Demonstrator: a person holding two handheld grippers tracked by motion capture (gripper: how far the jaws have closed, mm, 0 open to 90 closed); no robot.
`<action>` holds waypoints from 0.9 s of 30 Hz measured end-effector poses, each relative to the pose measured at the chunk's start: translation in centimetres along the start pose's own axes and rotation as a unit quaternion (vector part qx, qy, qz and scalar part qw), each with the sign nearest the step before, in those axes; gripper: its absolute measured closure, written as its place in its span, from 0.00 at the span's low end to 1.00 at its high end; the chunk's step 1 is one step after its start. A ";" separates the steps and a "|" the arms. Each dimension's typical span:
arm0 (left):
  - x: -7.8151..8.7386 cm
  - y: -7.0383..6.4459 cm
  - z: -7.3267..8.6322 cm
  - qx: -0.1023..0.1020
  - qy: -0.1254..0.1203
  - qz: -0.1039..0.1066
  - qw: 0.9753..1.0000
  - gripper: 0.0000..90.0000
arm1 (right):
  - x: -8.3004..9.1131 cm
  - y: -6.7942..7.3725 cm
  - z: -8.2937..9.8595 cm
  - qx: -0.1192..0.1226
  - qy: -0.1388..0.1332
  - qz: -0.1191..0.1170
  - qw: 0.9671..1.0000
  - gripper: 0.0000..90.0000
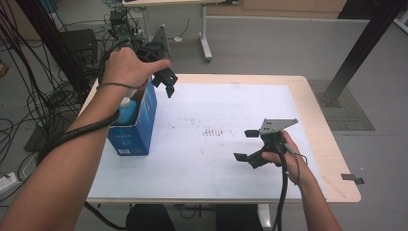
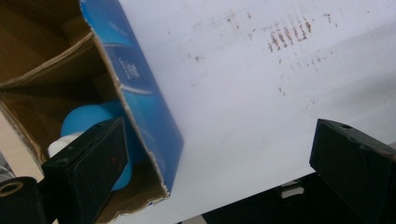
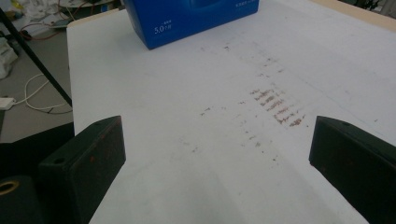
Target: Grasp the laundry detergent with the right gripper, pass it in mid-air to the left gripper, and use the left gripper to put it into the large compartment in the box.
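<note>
Jaws of the left gripper (image 1: 166,81) are standing wide apart and holding nothing; the gripper is hovering over the open top of the blue cardboard box (image 1: 136,126), seemingly so that it can go in for the blue bottle (image 1: 127,111) standing inside; in the left gripper view one jaw is hanging over the box's opening in front of the bottle (image 2: 95,122) while the other is hanging over the bare sheet, with the torn box wall (image 2: 140,88) lying between them. The box is sitting at the left edge of the surface (image 1: 317,120), on the white sheet (image 1: 216,163) covering most of it; its top flaps are open and its cut edges are looking ragged, showing brown cardboard inside. The bottle is showing a rounded light-blue body and a white cap or collar; how it is resting in the box, upright or leaning, I cannot tell. The right gripper (image 1: 246,146) is resting low over the sheet, well apart from the box, jaws likewise spread wide and empty, probably waiting clear of the reach; rust-coloured smudges (image 3: 275,107) are marking the sheet ahead of it.
</note>
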State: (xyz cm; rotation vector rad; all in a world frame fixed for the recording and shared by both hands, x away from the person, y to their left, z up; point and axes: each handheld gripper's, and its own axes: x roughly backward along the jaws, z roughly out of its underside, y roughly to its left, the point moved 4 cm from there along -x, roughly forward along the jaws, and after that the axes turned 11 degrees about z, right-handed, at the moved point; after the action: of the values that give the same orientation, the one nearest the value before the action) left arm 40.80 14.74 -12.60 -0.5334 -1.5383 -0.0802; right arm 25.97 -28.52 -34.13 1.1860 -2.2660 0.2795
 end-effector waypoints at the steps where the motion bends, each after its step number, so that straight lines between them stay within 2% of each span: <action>1: -0.2 -0.4 0.0 -0.008 0.000 0.002 1.000 0.05 | 0.0 0.0 0.0 0.000 0.003 0.001 1.000 0.04; 7: -1.3 -2.3 0.0 -0.034 0.011 0.005 0.999 0.05 | 0.1 -0.1 -0.3 -0.008 0.025 0.017 1.000 0.04; 14: -3.0 -3.6 0.4 -0.059 0.026 0.015 0.998 0.05 | 0.4 -0.2 -0.4 -0.018 0.043 0.032 0.998 0.04; 18: -4.5 -4.6 0.8 -0.077 0.041 0.017 0.996 0.05 | 0.5 -0.4 -0.5 -0.029 0.062 0.047 0.997 0.04; 27: -7.4 -5.7 1.6 -0.100 0.069 0.021 0.992 0.05 | 0.6 -0.7 -0.9 -0.039 0.096 0.066 0.992 0.04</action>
State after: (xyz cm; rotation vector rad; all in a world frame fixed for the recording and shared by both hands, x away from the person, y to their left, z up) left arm 36.78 8.20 -18.22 -0.7042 -1.3904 -0.2359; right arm 26.57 -28.97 -33.12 0.9300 -2.1689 0.3367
